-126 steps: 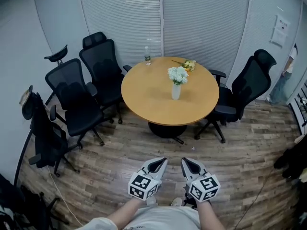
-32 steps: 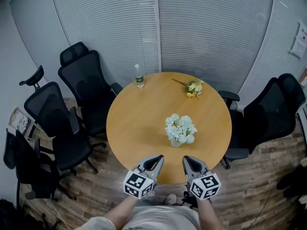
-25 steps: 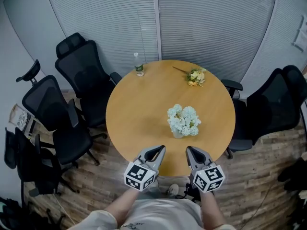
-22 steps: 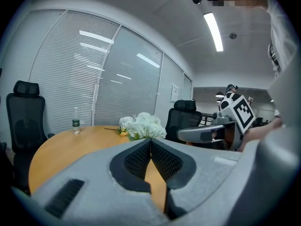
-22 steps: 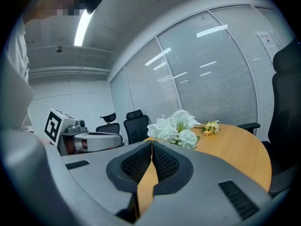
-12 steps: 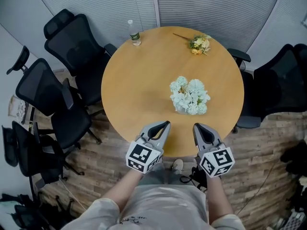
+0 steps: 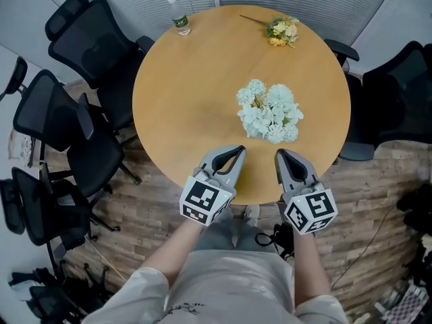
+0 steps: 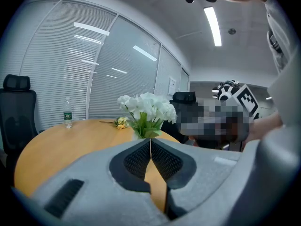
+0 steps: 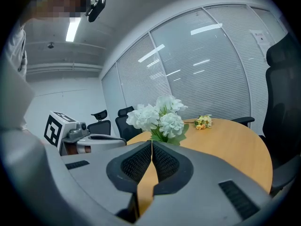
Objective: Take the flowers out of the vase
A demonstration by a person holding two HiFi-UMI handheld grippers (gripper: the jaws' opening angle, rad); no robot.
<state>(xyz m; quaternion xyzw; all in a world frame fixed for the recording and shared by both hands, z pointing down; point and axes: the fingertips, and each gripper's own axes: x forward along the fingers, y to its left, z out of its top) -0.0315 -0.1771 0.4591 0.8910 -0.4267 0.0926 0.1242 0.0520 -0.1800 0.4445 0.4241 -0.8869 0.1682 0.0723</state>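
A bunch of white flowers (image 7: 270,111) stands on the round wooden table (image 7: 182,100); its vase is hidden under the blooms. The same flowers (image 8: 146,109) rise just beyond the left jaws, and the flowers (image 9: 159,117) sit ahead of the right jaws too. My left gripper (image 7: 239,151) hovers over the table's near edge, shut and empty. Beside it my right gripper (image 7: 281,154) is also shut on nothing, just short of the bunch. A small yellow bouquet (image 7: 282,30) lies at the table's far side.
A water bottle (image 7: 177,16) stands at the table's far left rim. Black office chairs (image 7: 67,120) crowd the left side, and another chair (image 7: 398,93) sits at the right. Blinds cover the glass wall behind. Wood flooring surrounds the table.
The view has closed in on the table and tilted down. Both grippers have come forward over the table's near edge toward the white flowers, still shut.
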